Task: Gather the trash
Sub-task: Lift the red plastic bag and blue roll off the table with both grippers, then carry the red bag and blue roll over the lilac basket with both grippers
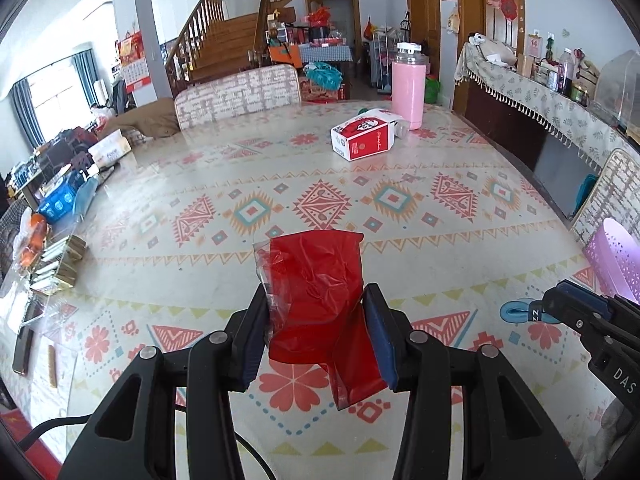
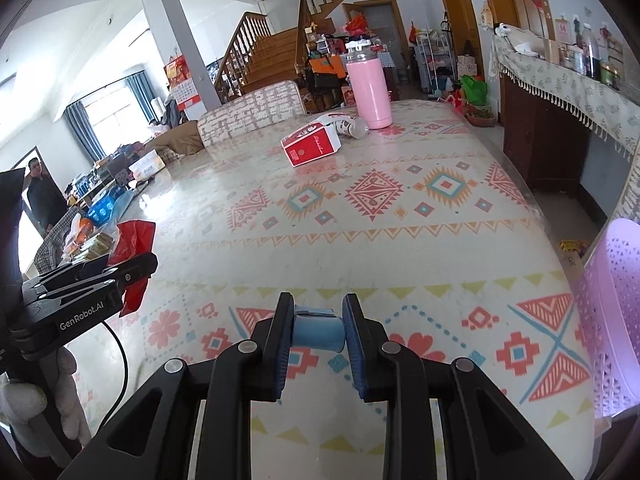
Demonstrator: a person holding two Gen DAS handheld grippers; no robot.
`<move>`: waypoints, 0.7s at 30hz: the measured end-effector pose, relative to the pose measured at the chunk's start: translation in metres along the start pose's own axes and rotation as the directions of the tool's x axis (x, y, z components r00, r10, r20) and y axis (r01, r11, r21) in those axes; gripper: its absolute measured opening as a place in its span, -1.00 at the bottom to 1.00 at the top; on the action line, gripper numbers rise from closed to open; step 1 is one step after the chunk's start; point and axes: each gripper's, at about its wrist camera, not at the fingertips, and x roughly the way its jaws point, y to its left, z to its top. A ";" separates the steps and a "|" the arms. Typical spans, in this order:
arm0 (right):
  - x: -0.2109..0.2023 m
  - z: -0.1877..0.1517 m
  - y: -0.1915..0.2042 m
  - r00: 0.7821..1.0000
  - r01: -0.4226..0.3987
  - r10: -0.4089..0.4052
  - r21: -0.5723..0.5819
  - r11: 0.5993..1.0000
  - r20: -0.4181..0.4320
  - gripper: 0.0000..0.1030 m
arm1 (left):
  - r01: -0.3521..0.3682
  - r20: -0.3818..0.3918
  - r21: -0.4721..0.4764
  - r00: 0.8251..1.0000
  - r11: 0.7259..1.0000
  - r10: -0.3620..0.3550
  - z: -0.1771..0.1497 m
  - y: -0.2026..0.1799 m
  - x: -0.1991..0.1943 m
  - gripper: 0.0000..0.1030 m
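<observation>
Trash sits in both our grippers, left of the lilac basket (image 2: pixel 612 320): our left gripper (image 1: pixel 316 328) pinches a red plastic wrapper (image 1: pixel 316 280), our right gripper (image 2: pixel 318 330) clamps a small blue roll (image 2: pixel 318 330). We should probably carry each over the basket rim before releasing, wrapper hanging clear. Only the right wrist view shows the roll squarely between the pads; the left view shows the wrapper's clear edge.
</observation>
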 end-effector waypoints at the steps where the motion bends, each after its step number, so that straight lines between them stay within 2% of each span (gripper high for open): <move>1: -0.003 -0.001 0.000 1.000 0.000 0.000 0.002 1.000 0.004 -0.47 | 0.001 0.004 0.001 1.000 1.000 -0.001 -0.001 0.000 -0.002 -0.13; 21: -0.049 -0.020 -0.006 0.997 0.007 -0.011 0.050 0.999 0.078 -0.47 | 0.038 0.042 0.020 0.998 0.999 -0.039 -0.013 -0.011 -0.031 -0.13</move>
